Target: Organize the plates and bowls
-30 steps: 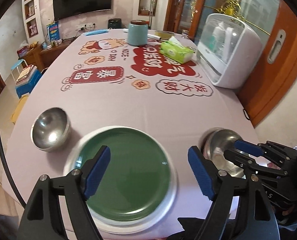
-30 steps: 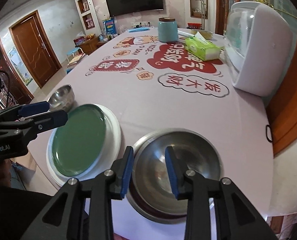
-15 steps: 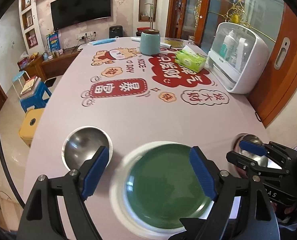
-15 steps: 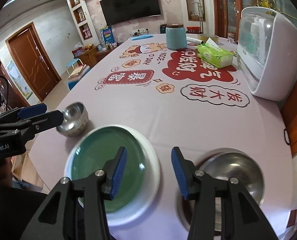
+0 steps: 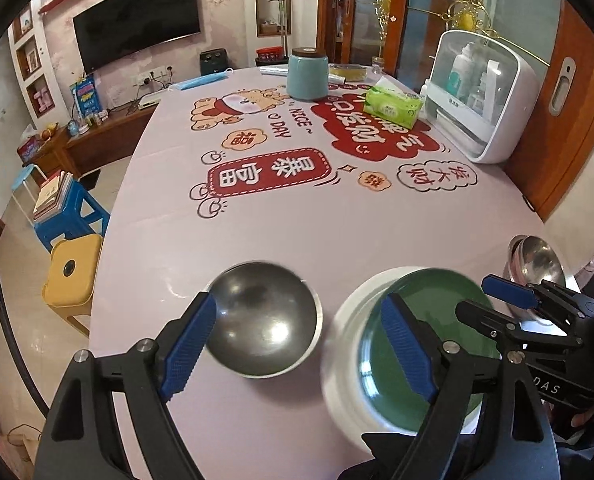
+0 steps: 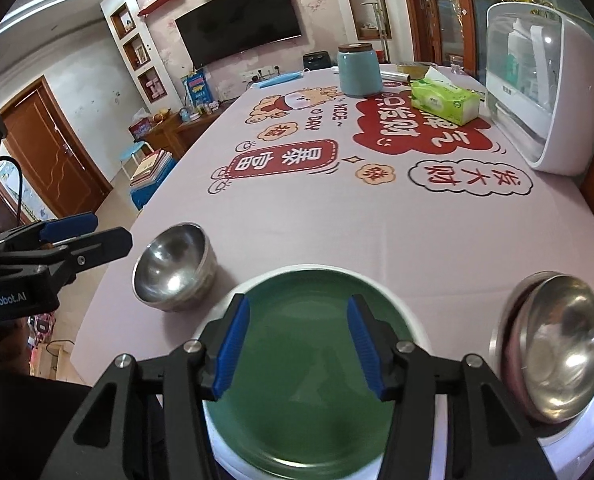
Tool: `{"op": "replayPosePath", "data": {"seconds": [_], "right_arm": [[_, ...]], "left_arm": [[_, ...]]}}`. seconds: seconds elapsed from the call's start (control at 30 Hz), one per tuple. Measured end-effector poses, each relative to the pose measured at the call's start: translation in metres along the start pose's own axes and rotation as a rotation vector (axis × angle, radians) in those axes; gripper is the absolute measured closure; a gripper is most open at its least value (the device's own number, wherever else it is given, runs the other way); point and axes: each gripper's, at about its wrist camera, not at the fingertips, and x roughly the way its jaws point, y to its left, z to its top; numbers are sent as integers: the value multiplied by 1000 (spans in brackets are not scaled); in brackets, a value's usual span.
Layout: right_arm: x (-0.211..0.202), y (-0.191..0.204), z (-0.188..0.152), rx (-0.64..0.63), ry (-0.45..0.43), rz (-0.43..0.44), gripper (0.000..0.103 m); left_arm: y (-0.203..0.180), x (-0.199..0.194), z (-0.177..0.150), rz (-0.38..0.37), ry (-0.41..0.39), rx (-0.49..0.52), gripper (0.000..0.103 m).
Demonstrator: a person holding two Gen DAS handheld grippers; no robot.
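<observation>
The left wrist view gives the fullest look at the small round stainless-steel bowl: it sits low centre of the frame on the pale printed tablecloth, its hollow facing up. The same view shows only the upper part of the larger stainless-steel bowl at the right edge, behind the right gripper. The right wrist view shows that larger bowl whole at lower right, resting inside a wider shallow steel dish. It also shows the small bowl from the side at mid left, standing clear of the plates.

The round green plate lies on a larger round white plate in the lower centre of the right wrist view; in the left wrist view the pair appears at lower right, blurred.

Left gripper: jaws wide apart and released. The small bowl shows between the blue pads, which do not press on it; whether the left pad touches the rim cannot be determined.

Right gripper: jaws partly spread, nothing clamped; it hangs over the green plate, and contact with the plate cannot be confirmed.

Upper frame, both views: teal lidded canister, green tissue box, white domed cabinet.
</observation>
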Motion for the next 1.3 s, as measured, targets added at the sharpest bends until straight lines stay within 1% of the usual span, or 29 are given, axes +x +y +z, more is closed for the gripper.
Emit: {"op": "replayPosePath", "data": {"seconds": [0.17,0.33,0.57,0.67,0.8,1.0,1.23,1.3], "right_arm": [[10,21,7,-19,-9,14,52],[18,37,11,-66,5,18,52],[33,58,14,-139,24,43,52],[42,66,17,-170,49,48,52],[52,73,19,-198,68,61,52],[66,80,22,-218,105,76,52],[78,88,24,-243,141,93,52],[81,89,24,-243,149,91,52]], "left_arm": [[26,9,-1,5,30,-18,20],[56,26,2,-28,66,-107,20],[85,60,-4,-39,180,-193,20],[95,73,-6,-44,231,-222,20],[104,93,-10,-73,303,-255,20],[108,113,-15,-110,373,-275,20],[109,128,-18,-153,429,-286,26],[109,132,-18,-160,446,-283,31]]}}
